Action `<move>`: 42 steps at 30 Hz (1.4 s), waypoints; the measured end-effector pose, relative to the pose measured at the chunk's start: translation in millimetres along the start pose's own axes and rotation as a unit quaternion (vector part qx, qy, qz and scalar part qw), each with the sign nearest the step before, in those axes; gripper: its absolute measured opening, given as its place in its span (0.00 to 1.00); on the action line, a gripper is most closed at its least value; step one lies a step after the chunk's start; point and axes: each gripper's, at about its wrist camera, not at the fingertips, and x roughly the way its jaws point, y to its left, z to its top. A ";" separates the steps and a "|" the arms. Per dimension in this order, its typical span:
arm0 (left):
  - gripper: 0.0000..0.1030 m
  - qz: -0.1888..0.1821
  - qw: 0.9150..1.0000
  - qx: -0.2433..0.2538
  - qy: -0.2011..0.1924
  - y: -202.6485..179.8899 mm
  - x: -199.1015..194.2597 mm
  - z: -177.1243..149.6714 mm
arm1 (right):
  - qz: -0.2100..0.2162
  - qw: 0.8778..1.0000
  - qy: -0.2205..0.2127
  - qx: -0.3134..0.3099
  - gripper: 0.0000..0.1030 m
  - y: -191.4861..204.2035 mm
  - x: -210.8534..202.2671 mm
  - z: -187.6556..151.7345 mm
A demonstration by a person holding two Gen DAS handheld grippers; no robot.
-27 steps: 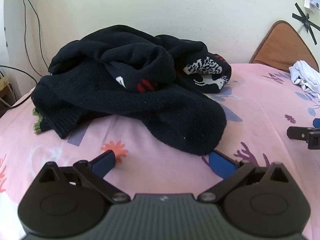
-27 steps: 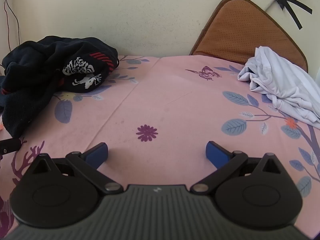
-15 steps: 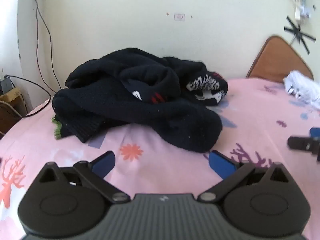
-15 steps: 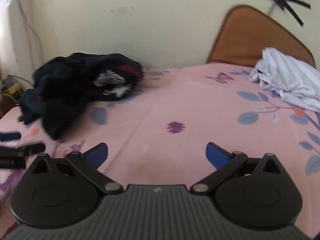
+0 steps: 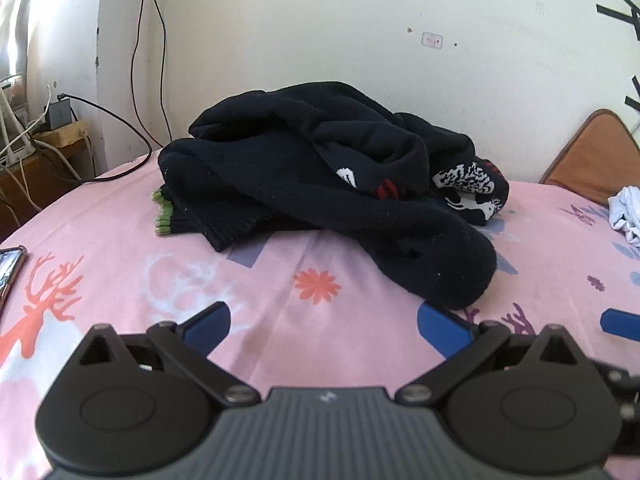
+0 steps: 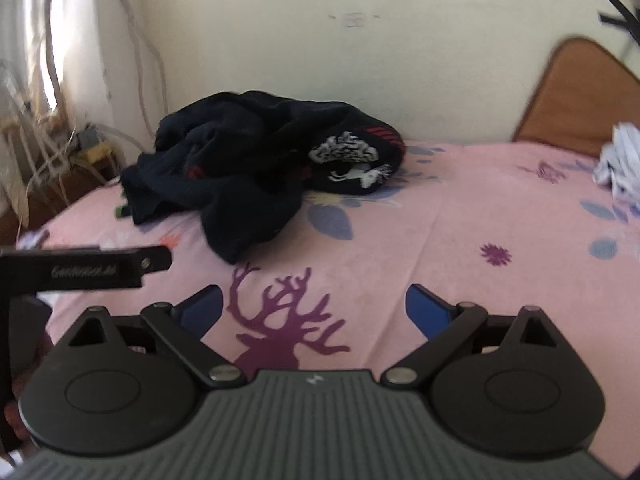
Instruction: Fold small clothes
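A heap of dark socks and small clothes [image 5: 328,184] lies on the pink patterned bed sheet [image 5: 120,264], with a white-patterned piece at its right. It also shows in the right wrist view [image 6: 256,164]. My left gripper [image 5: 326,326] is open and empty, a short way in front of the heap. My right gripper [image 6: 314,308] is open and empty, farther back and to the right of the heap. The left gripper's side [image 6: 88,268] shows at the left of the right wrist view.
A crumpled white garment [image 5: 626,212] lies at the right of the bed, also in the right wrist view [image 6: 620,168]. A brown headboard [image 6: 584,96] stands behind it. A phone [image 5: 10,268] lies at the left edge. Cables and a box [image 5: 52,136] sit by the wall.
Both grippers have drawn back and swung left. The heap now sits farther away in both views. The right gripper now looks at the heap instead of the white garment. Both stay open.
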 end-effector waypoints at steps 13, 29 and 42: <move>1.00 0.019 1.000 0.021 0.010 -9.4 3.1 0.9 | 0.013 1.000 -0.013 0.002 0.96 -1.0 -8.2 -2.3; 1.00 0.012 0.999 0.029 0.028 -14.5 13.1 3.8 | -0.003 1.000 -0.016 0.012 0.96 -8.2 -10.1 -1.5; 1.00 -0.009 0.997 0.055 0.048 -22.3 42.3 16.1 | -0.069 0.997 0.015 0.039 0.96 -25.6 22.2 18.7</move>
